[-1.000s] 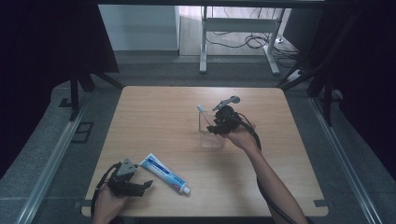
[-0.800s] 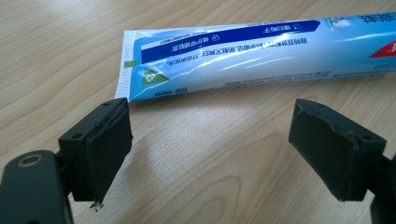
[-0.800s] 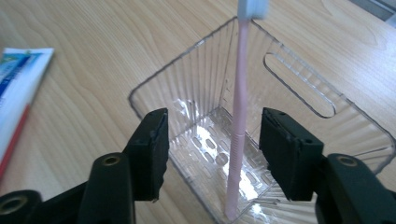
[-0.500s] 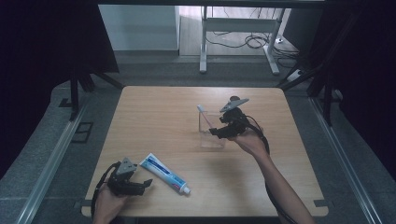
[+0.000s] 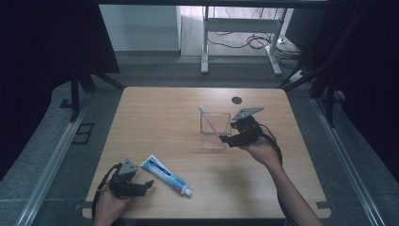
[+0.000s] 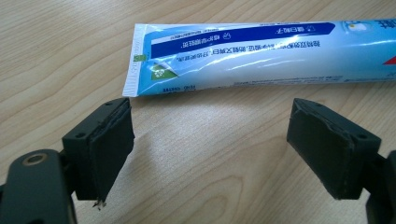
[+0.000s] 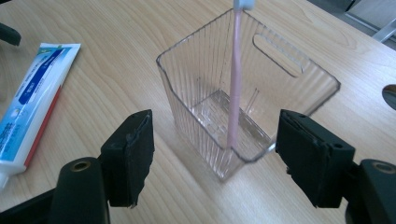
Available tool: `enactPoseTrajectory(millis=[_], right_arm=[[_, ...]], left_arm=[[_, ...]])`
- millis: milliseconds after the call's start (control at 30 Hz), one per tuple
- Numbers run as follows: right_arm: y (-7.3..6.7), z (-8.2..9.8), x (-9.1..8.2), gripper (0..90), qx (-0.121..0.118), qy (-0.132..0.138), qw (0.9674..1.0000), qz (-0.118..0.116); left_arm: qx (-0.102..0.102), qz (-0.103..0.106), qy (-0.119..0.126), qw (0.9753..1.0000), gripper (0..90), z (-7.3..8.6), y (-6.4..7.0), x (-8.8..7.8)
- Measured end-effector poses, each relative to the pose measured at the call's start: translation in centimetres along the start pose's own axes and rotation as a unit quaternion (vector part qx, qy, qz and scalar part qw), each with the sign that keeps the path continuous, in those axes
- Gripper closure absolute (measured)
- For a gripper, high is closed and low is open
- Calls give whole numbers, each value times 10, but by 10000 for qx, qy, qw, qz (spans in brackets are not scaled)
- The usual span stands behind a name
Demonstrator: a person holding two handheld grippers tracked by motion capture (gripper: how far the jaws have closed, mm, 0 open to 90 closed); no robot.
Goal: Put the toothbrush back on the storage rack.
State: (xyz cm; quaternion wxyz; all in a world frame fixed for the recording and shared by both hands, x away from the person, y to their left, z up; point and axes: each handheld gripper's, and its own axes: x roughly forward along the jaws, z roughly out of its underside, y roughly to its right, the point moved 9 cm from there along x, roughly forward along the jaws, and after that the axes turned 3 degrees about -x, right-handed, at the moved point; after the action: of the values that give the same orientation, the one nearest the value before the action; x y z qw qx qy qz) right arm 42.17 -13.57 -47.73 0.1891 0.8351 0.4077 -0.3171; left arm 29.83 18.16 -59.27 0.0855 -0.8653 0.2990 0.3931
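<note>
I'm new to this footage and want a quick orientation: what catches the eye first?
A pink toothbrush stands slanted in a clear ribbed container mid-table, with the right hand-held gripper open beside it. Near the front edge, a blue-and-white toothpaste tube lies flat before the open left hand-held gripper.

My right gripper has let go of the toothbrush, its jaws just opening, and drawn back toward the right of the frame, leaving the brush leaning inside the clear box.
</note>
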Motion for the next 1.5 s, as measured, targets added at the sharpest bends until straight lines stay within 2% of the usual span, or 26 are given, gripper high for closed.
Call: enactPoseTrajectory(millis=[133,500,700,1000,1133,1200,1500], right_arm=[[-1,8,-7,275,10,40,10000,32],[-3,30,-24,141,31,91,9997,216],[-3,41,-33,128,45,93,9996,255],[-3,64,-49,45,123,75,9991,404],[-4,77,-53,15,251,-101,9986,446],[-4,83,-54,11,240,-129,9985,484],[-9,110,-58,9,488,0,9972,560]], left_arm=[[-17,2,10,10000,156,0,0,0],[20,2,-18,10000,157,1,1,1],[-6,10,8,10000,156,0,1,1],[7,8,3,10000,156,0,2,1],[12,10,11,10000,156,0,2,1],[9,12,16,10000,156,0,2,1],[-23,-5,19,10000,156,0,3,1]])
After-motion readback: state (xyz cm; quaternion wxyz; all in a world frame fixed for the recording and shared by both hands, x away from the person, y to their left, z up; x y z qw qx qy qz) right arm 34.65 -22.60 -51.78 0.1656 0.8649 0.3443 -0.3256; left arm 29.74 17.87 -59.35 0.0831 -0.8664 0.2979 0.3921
